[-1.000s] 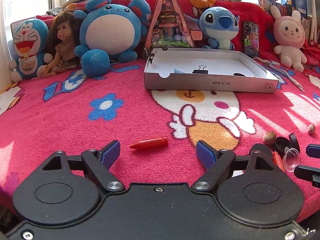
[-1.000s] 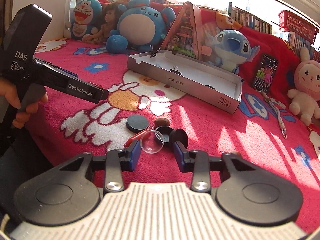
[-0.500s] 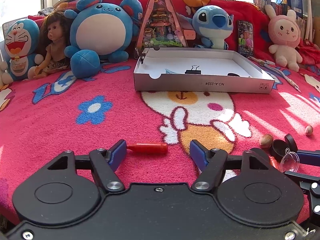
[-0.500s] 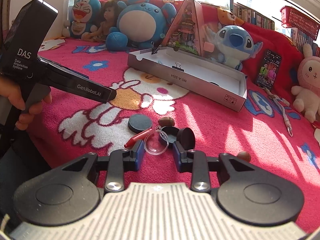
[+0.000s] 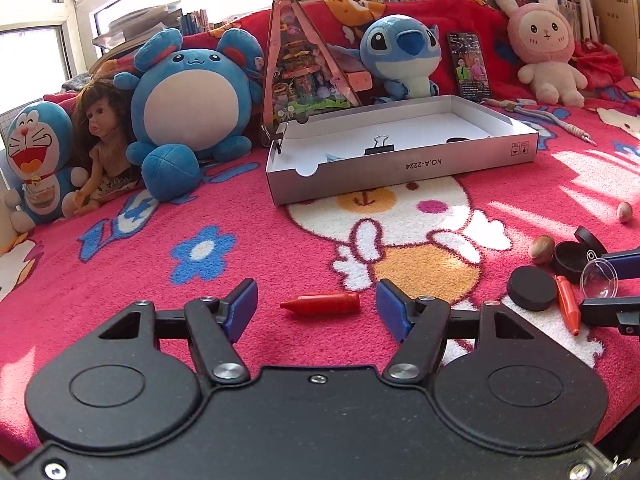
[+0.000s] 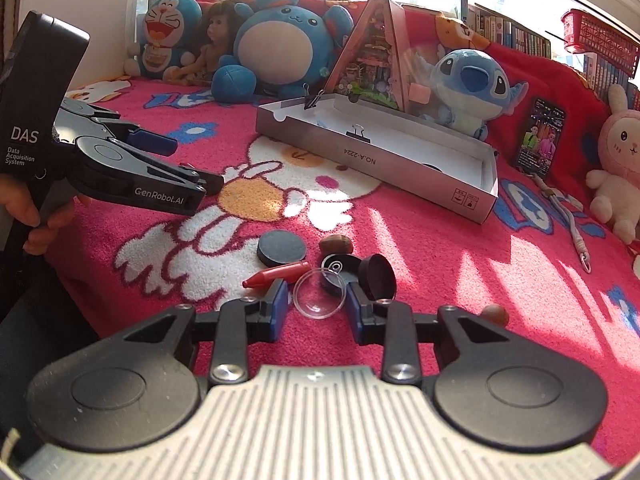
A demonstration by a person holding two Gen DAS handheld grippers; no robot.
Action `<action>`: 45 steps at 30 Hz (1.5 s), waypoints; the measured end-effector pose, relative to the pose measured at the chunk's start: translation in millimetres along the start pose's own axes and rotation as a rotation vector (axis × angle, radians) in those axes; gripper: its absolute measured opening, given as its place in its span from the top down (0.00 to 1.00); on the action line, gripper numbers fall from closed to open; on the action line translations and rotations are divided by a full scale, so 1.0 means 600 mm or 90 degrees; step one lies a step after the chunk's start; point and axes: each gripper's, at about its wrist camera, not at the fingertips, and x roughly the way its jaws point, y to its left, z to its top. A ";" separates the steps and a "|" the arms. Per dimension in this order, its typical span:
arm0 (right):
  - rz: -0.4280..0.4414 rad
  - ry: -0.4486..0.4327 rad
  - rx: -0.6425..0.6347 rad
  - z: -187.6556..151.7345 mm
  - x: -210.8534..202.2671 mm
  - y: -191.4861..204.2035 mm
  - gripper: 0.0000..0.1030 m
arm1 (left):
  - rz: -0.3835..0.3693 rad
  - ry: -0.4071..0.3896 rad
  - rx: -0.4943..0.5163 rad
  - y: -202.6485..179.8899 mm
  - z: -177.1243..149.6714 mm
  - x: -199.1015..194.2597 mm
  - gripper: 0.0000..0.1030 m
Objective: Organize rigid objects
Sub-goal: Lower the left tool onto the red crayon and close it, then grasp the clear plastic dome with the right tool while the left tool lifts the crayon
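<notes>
My left gripper (image 5: 317, 309) is open, its jaws on either side of a red crayon-shaped piece (image 5: 320, 303) lying on the pink blanket. My right gripper (image 6: 317, 311) is open around a clear plastic dome (image 6: 319, 294), not closed on it. Beside it lie another red crayon (image 6: 277, 274), a black disc (image 6: 281, 248), an open black round case (image 6: 360, 273) and a brown nut (image 6: 335, 245). The open white cardboard box (image 5: 472, 158) stands farther back with a binder clip (image 5: 379, 145) inside. The left gripper also shows in the right wrist view (image 6: 160, 176).
Plush toys and a doll (image 5: 100, 136) line the back, with a triangular display case (image 5: 304, 68) behind the box. A second nut (image 6: 494, 313) lies by my right gripper's right side. A phone (image 6: 540, 136) and a corded lanyard (image 6: 576, 236) lie at the right.
My left gripper has moved forward and right so the red crayon now lies centred between its jaws. My right gripper has closed in on the clear dome, which now sits between its fingers.
</notes>
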 end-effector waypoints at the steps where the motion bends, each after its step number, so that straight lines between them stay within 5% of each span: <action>1: 0.000 -0.001 -0.001 0.000 -0.001 0.000 0.61 | -0.002 0.002 -0.002 0.001 -0.001 0.001 0.38; 7: -0.008 -0.007 -0.006 0.000 -0.004 0.001 0.61 | -0.017 0.014 -0.037 0.011 0.002 0.010 0.38; 17: -0.013 -0.005 -0.001 0.000 -0.002 0.001 0.60 | -0.035 0.015 -0.041 0.006 0.001 0.009 0.58; 45: -0.073 -0.046 0.139 0.059 0.008 -0.091 0.67 | -0.050 0.013 -0.090 0.014 0.086 0.033 0.59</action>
